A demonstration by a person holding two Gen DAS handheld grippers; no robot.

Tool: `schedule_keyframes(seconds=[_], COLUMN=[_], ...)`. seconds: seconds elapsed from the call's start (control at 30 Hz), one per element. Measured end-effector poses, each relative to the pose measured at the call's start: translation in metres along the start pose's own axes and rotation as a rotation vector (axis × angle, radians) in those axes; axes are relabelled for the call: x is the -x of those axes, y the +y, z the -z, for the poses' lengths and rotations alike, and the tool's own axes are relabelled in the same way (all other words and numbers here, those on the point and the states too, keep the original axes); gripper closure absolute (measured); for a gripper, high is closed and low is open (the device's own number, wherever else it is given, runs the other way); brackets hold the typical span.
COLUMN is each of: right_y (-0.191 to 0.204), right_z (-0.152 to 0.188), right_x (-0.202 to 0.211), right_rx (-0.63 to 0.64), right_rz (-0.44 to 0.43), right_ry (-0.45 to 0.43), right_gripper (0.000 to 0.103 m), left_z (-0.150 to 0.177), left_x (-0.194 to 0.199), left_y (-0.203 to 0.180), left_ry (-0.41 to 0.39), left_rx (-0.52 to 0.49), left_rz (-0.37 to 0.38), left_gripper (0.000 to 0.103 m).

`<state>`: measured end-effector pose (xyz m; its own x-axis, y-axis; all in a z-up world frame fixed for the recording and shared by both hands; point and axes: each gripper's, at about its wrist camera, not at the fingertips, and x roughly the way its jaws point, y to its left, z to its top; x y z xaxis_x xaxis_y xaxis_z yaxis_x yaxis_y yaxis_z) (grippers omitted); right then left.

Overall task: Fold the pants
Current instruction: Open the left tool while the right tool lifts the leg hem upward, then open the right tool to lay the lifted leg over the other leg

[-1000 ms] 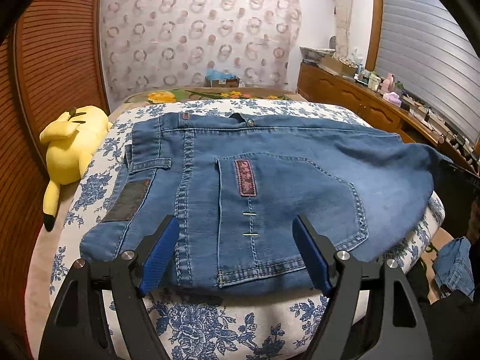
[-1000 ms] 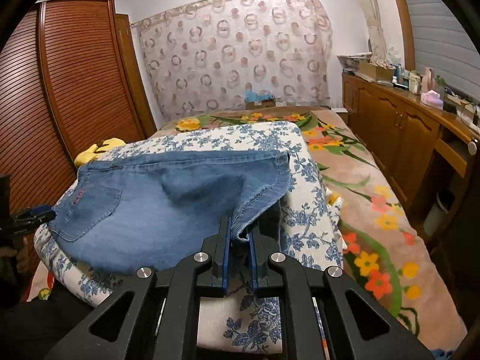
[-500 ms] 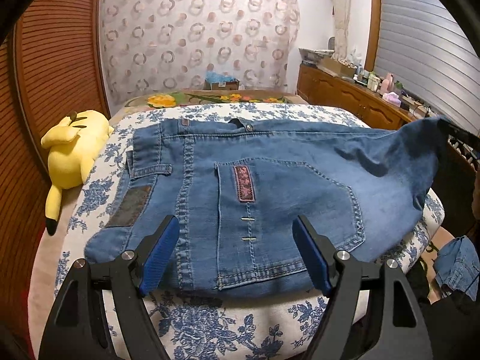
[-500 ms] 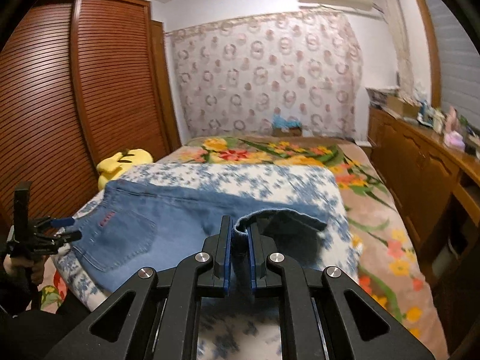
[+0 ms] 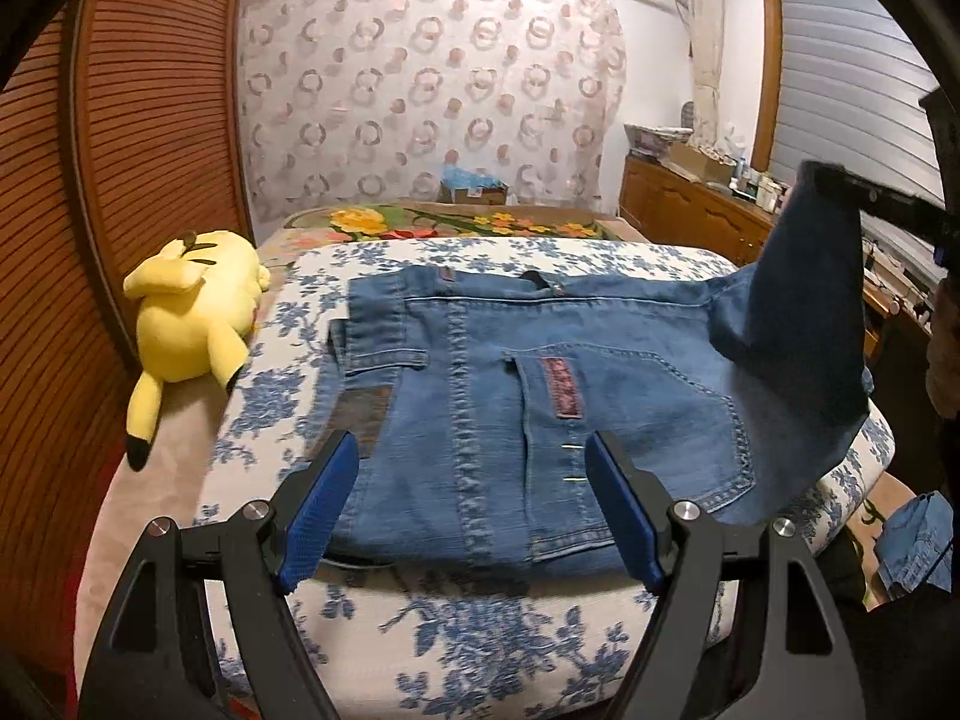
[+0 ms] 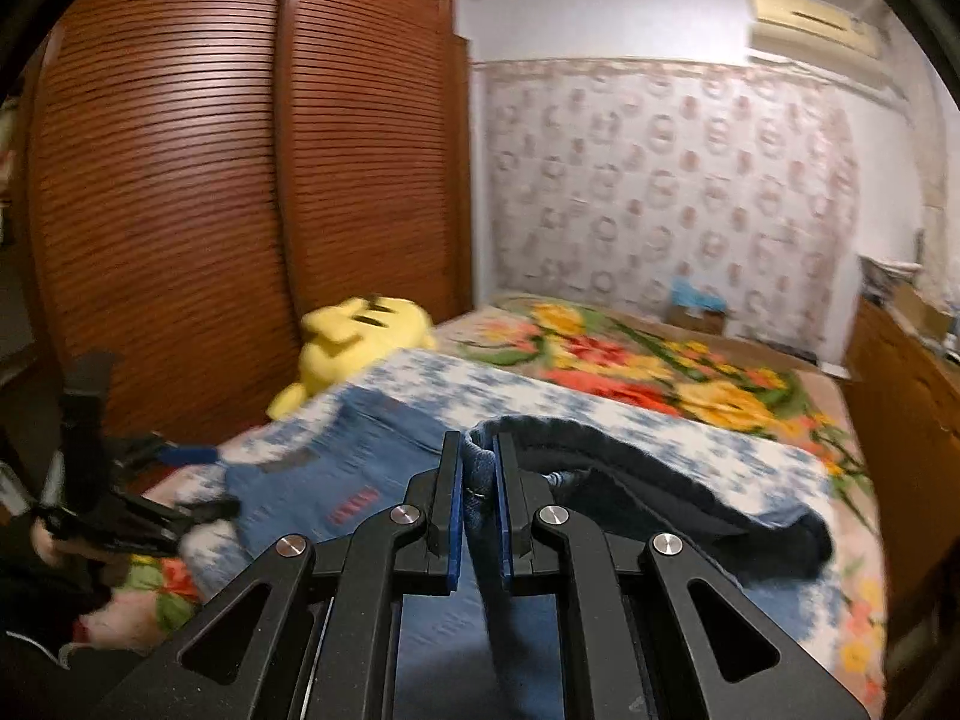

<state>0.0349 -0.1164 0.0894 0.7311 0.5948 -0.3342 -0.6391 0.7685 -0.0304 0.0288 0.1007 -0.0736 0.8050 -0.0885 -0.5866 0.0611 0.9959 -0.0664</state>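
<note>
Blue denim pants (image 5: 540, 384) lie seat-up on a blue-flowered white cushion (image 5: 480, 630) on the bed, waistband at the far side. My left gripper (image 5: 471, 474) hovers open over the near edge of the pants with nothing between its blue pads. My right gripper (image 6: 478, 468) is shut on the hem of the pant leg (image 6: 600, 450) and holds it lifted off the cushion. In the left wrist view that raised leg (image 5: 792, 300) hangs at the right from the right gripper (image 5: 888, 204). The left gripper (image 6: 174, 456) shows at the left of the right wrist view.
A yellow plush toy (image 5: 192, 312) lies left of the pants against a slatted wooden wardrobe (image 6: 240, 180). A flowered bedspread (image 6: 648, 360) stretches behind the cushion. A wooden dresser (image 5: 690, 210) with clutter runs along the right. More denim (image 5: 912, 540) lies low at the right.
My right gripper has lifted the pant leg off the cushion and swung it up and leftward over the pants. The left gripper has drifted slightly and stayed open.
</note>
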Motion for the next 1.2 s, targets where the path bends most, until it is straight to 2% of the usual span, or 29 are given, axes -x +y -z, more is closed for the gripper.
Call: schedule_keyframes(seconds=[0.13, 0.27, 0.43, 0.57, 0.67, 0.8, 1.03, 1.2], right_y=[0.007, -0.003, -0.032, -0.058, -0.074, -0.096, -0.123, -0.142], right_z=[-0.004, 0.009, 0.037, 0.054, 0.06, 0.062, 0.062, 0.072], right_x=[-0.017, -0.031, -0.062, -0.074, -0.072, -0.06, -0.032, -0.028], right_rx=[0.047, 0.056, -0.004, -0.034, -0.026, -0.027, -0.026, -0.049], right_rz=[-0.069, -0.129, -0.135, -0.135, -0.123, -0.093, -0.017, 0.034], right_ry=[0.01, 0.061, 0.174, 0.222, 0.241, 0.224, 0.172, 0.174], right_gripper=[0.094, 0.094, 0.094, 0.092, 0.082, 0.068, 0.062, 0.058], left_z=[0.002, 0.004, 0.005, 0.006, 0.004, 0.002, -0.005, -0.01], left_x=[0.001, 0.0, -0.004, -0.008, -0.009, -0.009, -0.005, -0.005], left_y=[0.008, 0.012, 0.014, 0.01, 0.007, -0.001, -0.013, -0.022], left_ry=[0.0, 0.002, 0.012, 0.02, 0.019, 0.018, 0.004, -0.002], left_rx=[0.011, 0.021, 0.025, 0.017, 0.016, 0.0, -0.023, -0.036], left_rz=[-0.011, -0.017, -0.013, -0.009, -0.001, 0.01, 0.03, 0.053], left_gripper=[0.024, 0.024, 0.024, 0.024, 0.024, 0.024, 0.024, 0.024])
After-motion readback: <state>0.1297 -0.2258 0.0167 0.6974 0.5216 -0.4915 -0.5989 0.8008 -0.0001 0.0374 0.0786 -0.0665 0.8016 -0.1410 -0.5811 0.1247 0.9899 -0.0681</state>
